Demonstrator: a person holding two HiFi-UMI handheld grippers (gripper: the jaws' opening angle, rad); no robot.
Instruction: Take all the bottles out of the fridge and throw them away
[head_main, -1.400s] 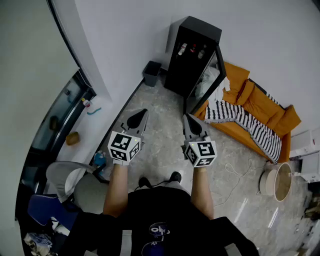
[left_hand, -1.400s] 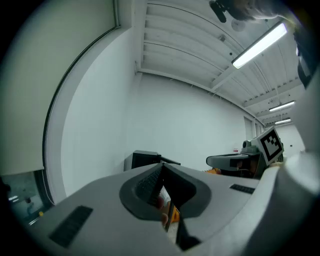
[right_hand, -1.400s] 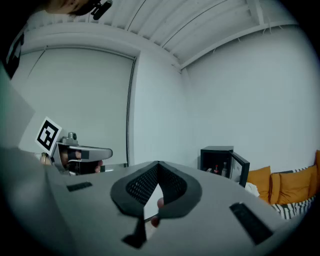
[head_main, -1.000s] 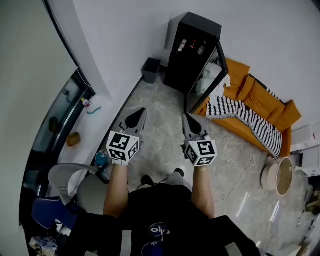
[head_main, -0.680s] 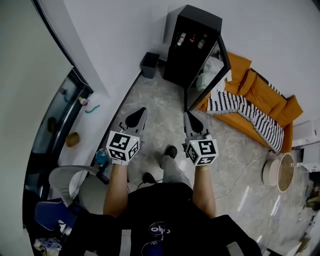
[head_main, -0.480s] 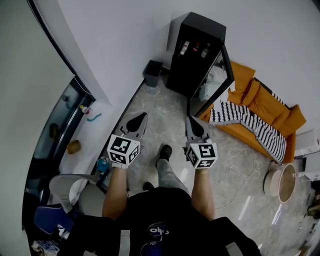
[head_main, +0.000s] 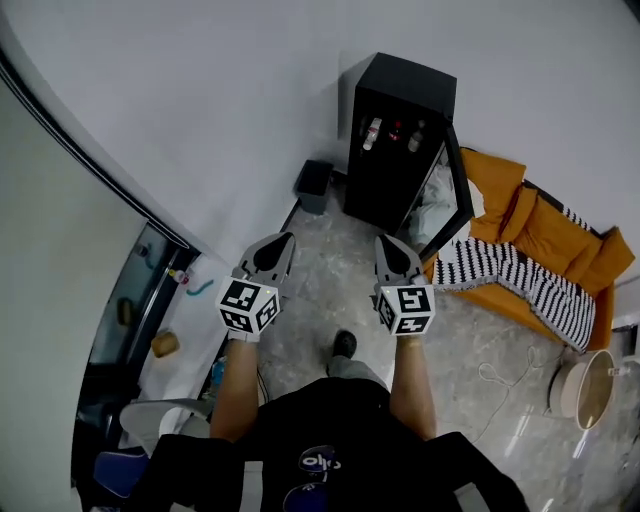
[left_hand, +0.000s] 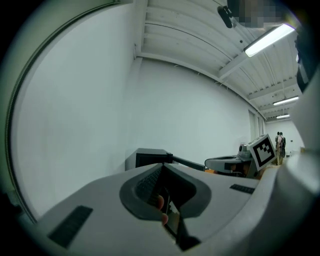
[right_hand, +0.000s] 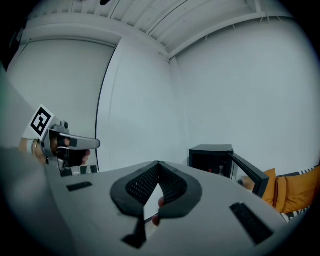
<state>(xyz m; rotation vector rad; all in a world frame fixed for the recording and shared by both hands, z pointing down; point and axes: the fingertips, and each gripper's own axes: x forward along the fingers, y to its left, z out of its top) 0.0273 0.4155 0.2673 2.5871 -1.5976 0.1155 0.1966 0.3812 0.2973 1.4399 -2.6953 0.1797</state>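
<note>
Three small bottles (head_main: 395, 132) stand in a row on the upper shelf of a tall black fridge (head_main: 388, 190) set against a white wall (head_main: 240, 90). Its dark-framed door (head_main: 452, 185) is swung open toward 4 o'clock. On the floor at the fridge's 9 o'clock, just beside it, sits a small dark waste bin (head_main: 315, 186). At its 4 o'clock an orange sofa (head_main: 545, 225) runs along the wall, and a black-and-white striped blanket (head_main: 525, 285) is spread over its seat.

Well short of the fridge, a person in a black top holds the left tongs (head_main: 284, 238) and the right tongs (head_main: 383, 241) side by side, both aimed at 12 o'clock in the head view. The left tongs (left_hand: 163, 165) are closed, their ribbed pads meeting at the tip with nothing between them. The right tongs (right_hand: 158, 163) are closed the same way and empty. From the right gripper view the fridge (right_hand: 210, 156) stands at 3 o'clock with its door (right_hand: 248, 173) ajar. The left tongs (right_hand: 65, 142) show at 9 o'clock in that view. Below the hands, one dark shoe (head_main: 344, 344) rests on the grey marbled floor (head_main: 320, 290).
</note>
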